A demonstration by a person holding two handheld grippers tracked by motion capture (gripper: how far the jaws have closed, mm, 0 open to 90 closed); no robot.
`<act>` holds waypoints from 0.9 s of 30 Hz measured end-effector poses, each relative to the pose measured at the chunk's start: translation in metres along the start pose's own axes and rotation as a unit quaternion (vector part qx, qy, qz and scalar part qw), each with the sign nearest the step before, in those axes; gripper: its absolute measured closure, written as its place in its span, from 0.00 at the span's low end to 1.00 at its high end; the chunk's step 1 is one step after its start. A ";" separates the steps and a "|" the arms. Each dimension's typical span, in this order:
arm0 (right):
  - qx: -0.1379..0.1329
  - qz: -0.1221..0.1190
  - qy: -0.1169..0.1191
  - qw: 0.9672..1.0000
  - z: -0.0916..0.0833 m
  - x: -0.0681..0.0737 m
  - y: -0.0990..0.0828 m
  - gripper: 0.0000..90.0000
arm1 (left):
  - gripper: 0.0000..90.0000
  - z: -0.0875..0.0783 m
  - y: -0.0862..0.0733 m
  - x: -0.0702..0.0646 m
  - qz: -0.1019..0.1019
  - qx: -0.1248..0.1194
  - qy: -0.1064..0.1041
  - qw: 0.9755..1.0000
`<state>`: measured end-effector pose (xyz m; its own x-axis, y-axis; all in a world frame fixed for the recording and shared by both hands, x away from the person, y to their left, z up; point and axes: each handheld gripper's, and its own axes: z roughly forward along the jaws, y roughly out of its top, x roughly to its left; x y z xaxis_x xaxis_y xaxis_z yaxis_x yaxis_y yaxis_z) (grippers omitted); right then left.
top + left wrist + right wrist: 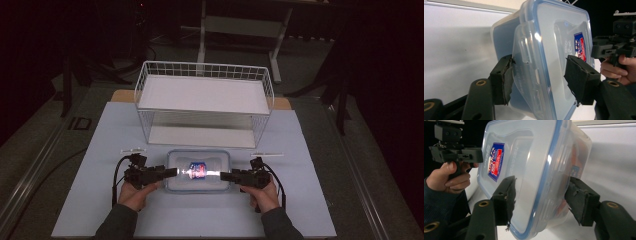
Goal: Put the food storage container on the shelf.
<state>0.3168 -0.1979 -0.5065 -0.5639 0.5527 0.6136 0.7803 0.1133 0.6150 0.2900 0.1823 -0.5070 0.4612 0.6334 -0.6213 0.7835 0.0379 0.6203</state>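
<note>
A clear plastic container [197, 172] with a blue-sealed lid and a red and blue label lies lengthwise between my two grippers on the pale mat. My left gripper [170, 172] holds its left end. In the left gripper view the jaws [539, 72] straddle the container [549, 50], one pad on the side latch and the other on the lid. My right gripper [225, 176] holds the right end. In the right gripper view the gripper [540, 192] pinches the container [524, 157] between lid and base. Each view shows the other hand and gripper beyond.
A white wire basket [205, 67] with two shelves stands just behind the container, its open side toward me. Two small white sticks [133, 150] [266, 154] lie on the mat [150, 215] beside the grippers. Dark floor and table legs surround the mat.
</note>
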 end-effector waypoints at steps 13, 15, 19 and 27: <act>-0.003 -0.015 0.019 1.000 -0.009 0.003 -0.006 0.57 | 0.54 -0.012 -0.013 -0.002 0.007 -0.006 -0.024 1.000; -0.004 -0.019 0.016 1.000 -0.009 0.004 -0.006 0.57 | 0.54 -0.011 -0.014 -0.003 0.013 -0.010 -0.018 1.000; -0.007 -0.022 0.011 1.000 -0.009 0.005 -0.007 0.56 | 0.53 -0.011 -0.015 -0.005 0.019 -0.011 -0.014 1.000; -0.007 -0.020 0.010 1.000 -0.009 0.005 -0.008 0.57 | 0.54 -0.012 -0.013 -0.006 0.016 -0.007 -0.013 1.000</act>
<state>0.3053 -0.2032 -0.5034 -0.6000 0.5314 0.5980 0.7530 0.1227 0.6465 0.2722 0.1872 -0.5064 0.4970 0.6149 -0.6123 0.7619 0.0286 0.6471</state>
